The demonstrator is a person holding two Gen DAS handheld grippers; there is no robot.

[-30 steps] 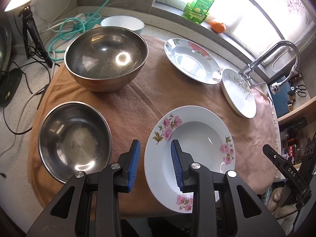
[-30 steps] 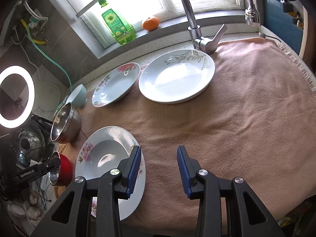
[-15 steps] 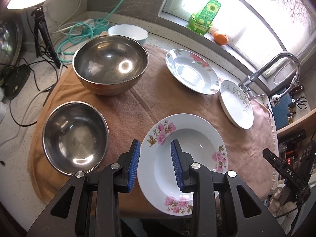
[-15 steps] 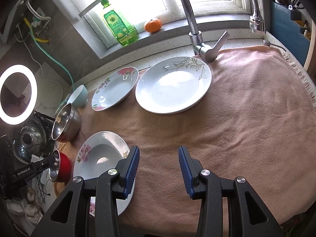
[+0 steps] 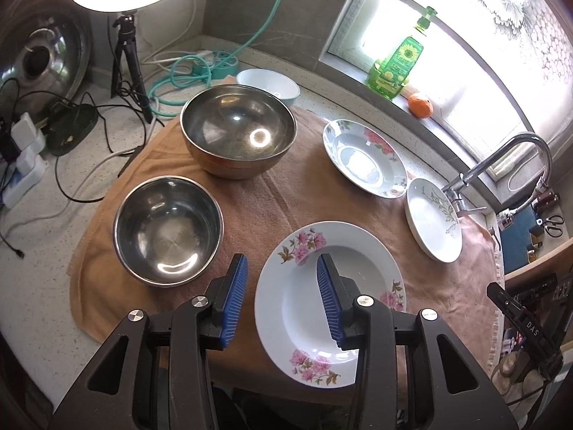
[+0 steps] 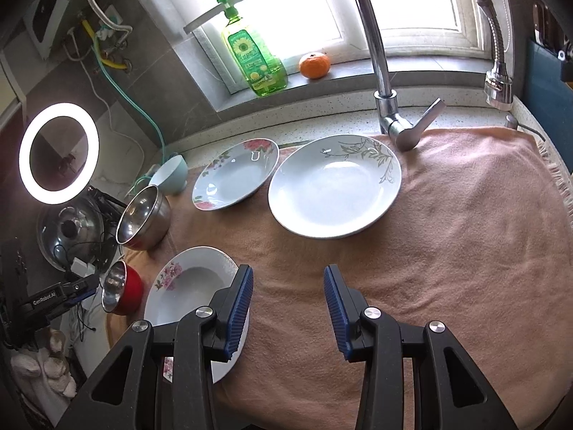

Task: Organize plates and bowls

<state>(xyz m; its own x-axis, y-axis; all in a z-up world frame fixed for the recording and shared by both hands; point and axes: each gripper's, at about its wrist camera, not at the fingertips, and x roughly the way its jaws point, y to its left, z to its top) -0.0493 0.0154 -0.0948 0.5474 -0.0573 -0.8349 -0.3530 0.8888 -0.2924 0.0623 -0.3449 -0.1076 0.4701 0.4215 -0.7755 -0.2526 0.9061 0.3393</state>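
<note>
Left gripper (image 5: pixel 281 299) widening, empty, above near pink-flowered plate (image 5: pixel 331 297) on tan cloth (image 5: pixel 272 197); right gripper (image 6: pixel 288 310) parted, holding nothing, over bare cloth; likely hazard: glazed rim slipping from a shallow pinch, plate knocking neighbouring steel bowl (image 5: pixel 166 227).

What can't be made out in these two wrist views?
- Left wrist view: the near rim of the pink-flowered plate is hidden by the left gripper, whose jaws are opening.
- Right wrist view: the same plate's near edge lies behind the right gripper.
- Bottle label: too small.
</note>
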